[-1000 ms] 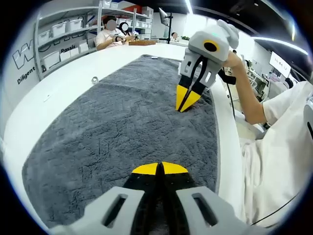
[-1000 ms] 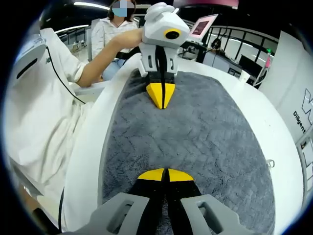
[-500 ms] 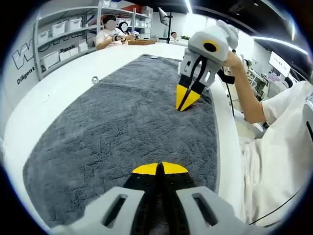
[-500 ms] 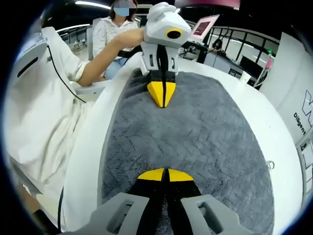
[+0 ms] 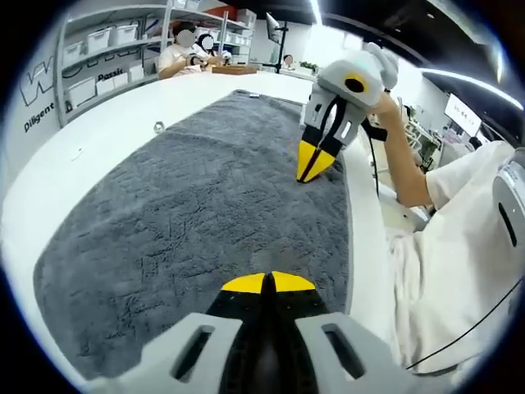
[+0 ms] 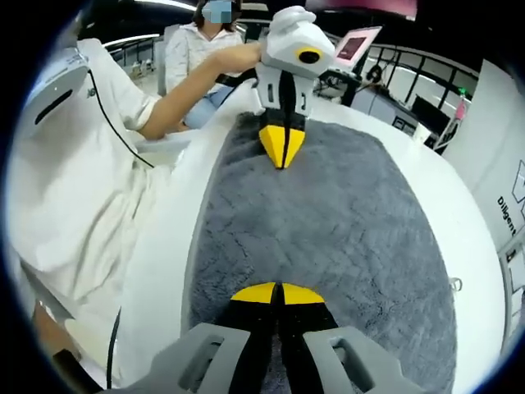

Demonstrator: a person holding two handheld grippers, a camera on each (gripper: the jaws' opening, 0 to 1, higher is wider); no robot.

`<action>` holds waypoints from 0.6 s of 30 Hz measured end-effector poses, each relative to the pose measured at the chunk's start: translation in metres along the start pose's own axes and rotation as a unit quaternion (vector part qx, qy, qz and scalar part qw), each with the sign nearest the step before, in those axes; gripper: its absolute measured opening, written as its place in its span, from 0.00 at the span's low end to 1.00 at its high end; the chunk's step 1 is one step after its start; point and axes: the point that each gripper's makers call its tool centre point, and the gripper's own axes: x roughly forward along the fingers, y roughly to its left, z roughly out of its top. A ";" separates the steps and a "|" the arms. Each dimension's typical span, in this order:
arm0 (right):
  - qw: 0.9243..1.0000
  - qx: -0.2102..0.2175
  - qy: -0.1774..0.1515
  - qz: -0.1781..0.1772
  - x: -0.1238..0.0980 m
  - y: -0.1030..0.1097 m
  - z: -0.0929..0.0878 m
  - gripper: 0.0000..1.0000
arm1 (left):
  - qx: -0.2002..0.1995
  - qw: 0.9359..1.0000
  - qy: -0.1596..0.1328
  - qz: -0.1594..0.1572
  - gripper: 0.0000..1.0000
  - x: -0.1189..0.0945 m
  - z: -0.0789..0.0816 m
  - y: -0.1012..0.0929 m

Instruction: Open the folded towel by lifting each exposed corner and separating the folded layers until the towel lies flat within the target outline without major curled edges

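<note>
1. In the left gripper view, the left gripper (image 5: 267, 281) rises from the bottom edge with its yellow-tipped fingers (image 5: 244, 284) pressed together, their tips down on the near edge of the grey towel (image 5: 197, 189); whether they pinch any cloth I cannot tell.
2. In the right gripper view, the right gripper (image 6: 278, 293) likewise has its fingers (image 6: 304, 294) closed, tips resting on the towel (image 6: 328, 222) at its near edge.
3. The towel lies spread across the white desk (image 5: 74, 168), one long side running close along the desk edge beside the person's white sleeve (image 5: 459, 238).
4. Farther along that same side, the right gripper (image 5: 312, 162) appears in the left gripper view, tips closed on the cloth, held by a hand (image 5: 385, 98).
5. A small metal ring (image 5: 158, 127) sits on the desk just beside the towel's other long side.
6. At the back stand shelves (image 5: 107, 49) with bins.
</note>
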 end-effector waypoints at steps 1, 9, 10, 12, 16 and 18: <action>1.000 0.001 -0.004 0.007 -0.001 0.004 0.003 0.00 | 0.005 1.000 -0.002 -0.002 0.01 -0.001 0.002 -0.002; 0.999 -0.005 0.002 0.039 0.000 0.024 0.005 0.00 | 0.023 0.999 0.016 -0.025 0.01 0.008 -0.002 -0.019; 0.999 -0.005 0.008 0.044 0.001 0.027 0.003 0.00 | 0.026 0.999 0.022 -0.028 0.01 0.010 -0.004 -0.021; 0.999 -0.004 0.011 0.050 0.002 0.030 0.002 0.00 | 0.033 0.998 0.031 -0.040 0.01 0.012 -0.007 -0.026; 0.998 0.000 0.014 0.058 0.000 0.034 0.001 0.00 | 0.048 0.997 0.040 -0.039 0.01 0.012 -0.010 -0.030; 0.998 -0.003 0.015 0.062 0.000 0.037 0.000 0.00 | 0.042 0.997 0.043 -0.043 0.01 0.010 -0.010 -0.031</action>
